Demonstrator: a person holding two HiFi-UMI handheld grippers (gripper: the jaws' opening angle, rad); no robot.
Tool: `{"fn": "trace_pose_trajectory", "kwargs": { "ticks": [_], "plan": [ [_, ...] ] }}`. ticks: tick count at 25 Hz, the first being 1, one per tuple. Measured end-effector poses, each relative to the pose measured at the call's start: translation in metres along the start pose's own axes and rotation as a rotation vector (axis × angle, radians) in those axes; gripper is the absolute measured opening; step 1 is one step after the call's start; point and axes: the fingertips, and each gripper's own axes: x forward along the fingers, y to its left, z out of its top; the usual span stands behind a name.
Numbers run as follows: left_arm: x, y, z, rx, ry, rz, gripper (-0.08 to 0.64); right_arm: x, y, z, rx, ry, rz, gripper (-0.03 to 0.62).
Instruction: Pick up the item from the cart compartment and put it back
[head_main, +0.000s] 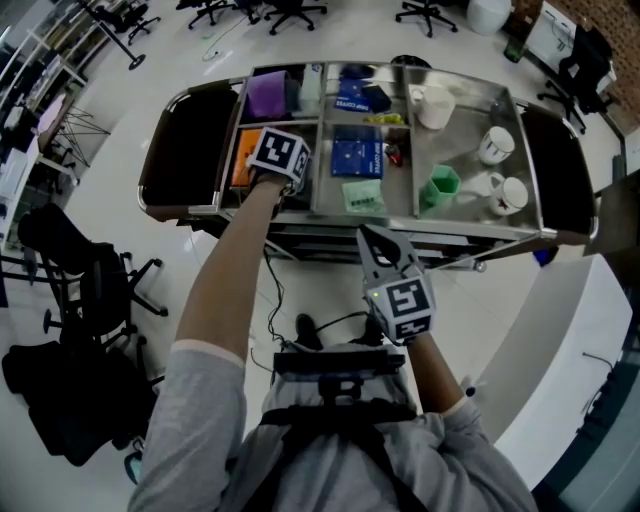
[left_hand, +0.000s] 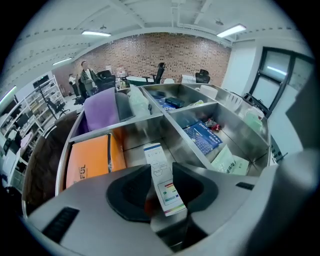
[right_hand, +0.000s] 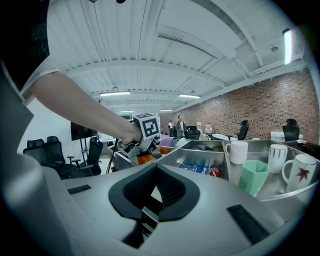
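Brick walls and office chairs ringed the steel cart. At left of centre in the head view my left arm reached out straight, its gripper tipped steeply down into the near-left compartment beside the orange box. My left gripper had its jaws pressed on a slim white carton standing upright between them. It looked light and thin-walled, easily crushed or twisted, so I judged a gentle hold across its broad faces best. Lower centre, my right gripper hung closed and empty, short of the cart.
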Motion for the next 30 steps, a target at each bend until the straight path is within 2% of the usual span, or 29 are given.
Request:
{"fn": "trace_pose_trajectory", "kwargs": {
  "ticks": [5,11,19,25,30],
  "plan": [
    [-0.011,0.0,0.007,-0.004,-0.055,0.001,0.138,0.001,0.003,0.0,-0.001,0.006,0.007,0.009],
    [-0.033,-0.001,0.021,0.001,-0.162,0.0,0.138,0.001,0.002,0.0,-0.006,0.007,0.006,0.009],
    [-0.06,0.0,0.02,-0.006,-0.259,-0.005,0.14,-0.001,-0.005,0.011,0.015,-0.022,-0.013,0.009],
    [-0.093,-0.01,0.028,0.005,-0.379,-0.032,0.14,-0.004,-0.006,0.009,-0.015,-0.002,-0.017,0.009],
    [-0.121,-0.026,0.028,0.012,-0.483,-0.067,0.14,-0.005,-0.007,0.009,0.006,-0.002,-0.01,0.009]
  ]
}}
